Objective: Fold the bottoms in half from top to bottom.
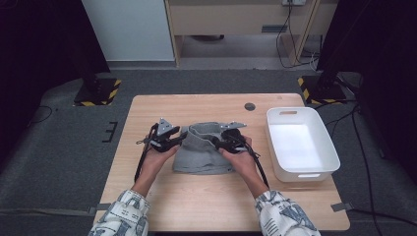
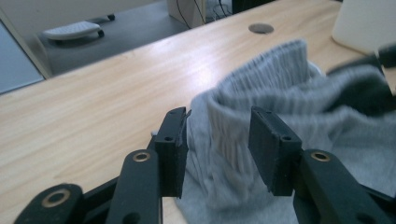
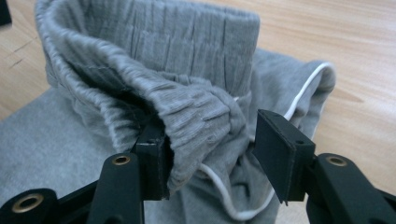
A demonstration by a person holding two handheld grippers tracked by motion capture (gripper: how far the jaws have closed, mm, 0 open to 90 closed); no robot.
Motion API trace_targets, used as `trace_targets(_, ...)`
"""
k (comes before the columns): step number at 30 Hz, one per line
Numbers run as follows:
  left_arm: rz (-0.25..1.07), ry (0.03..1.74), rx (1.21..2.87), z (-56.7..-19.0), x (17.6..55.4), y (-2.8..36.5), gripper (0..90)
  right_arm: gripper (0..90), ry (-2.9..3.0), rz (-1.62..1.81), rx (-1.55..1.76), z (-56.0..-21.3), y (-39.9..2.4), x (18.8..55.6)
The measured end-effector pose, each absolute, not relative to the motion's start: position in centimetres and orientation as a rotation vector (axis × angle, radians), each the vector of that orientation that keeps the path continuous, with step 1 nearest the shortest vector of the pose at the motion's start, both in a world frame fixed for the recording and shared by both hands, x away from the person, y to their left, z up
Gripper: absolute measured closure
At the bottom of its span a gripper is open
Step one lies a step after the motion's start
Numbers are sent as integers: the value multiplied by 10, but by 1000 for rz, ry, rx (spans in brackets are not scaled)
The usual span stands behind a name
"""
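Both forearms reach forward side by side, each hand wrapped around its tongs. The left tongs (image 1: 173, 141) point inward toward the right tongs (image 1: 222, 142), which face back at them, the two a short way apart. Each pair's jaws stand partly apart, with cloth between them.

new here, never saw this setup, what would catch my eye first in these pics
First, the grey garment bunched in the middle of the wooden table, its ribbed waistband standing up. The left gripper and right gripper work at its two sides, each with waistband fabric between its jaws; whether the pads press cannot be told. An empty white bin sits at the table's right edge.
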State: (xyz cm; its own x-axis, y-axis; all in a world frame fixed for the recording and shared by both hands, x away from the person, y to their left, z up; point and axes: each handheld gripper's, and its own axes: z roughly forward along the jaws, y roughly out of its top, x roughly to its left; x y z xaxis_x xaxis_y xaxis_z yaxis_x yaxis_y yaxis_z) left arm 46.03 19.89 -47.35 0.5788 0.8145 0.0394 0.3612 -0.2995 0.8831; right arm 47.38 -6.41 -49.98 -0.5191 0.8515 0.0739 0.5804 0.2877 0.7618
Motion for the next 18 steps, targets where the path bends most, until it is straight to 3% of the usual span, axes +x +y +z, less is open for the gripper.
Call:
trace_targets(10, 613, 951, 1898, -468, 466, 185, 513, 430, 2236, 1092, 1288, -503, -66, 463)
trace_targets(18, 549, 911, 2012, -483, 465, 169, 491, 421, 2224, 1174, 1253, -488, -72, 448)
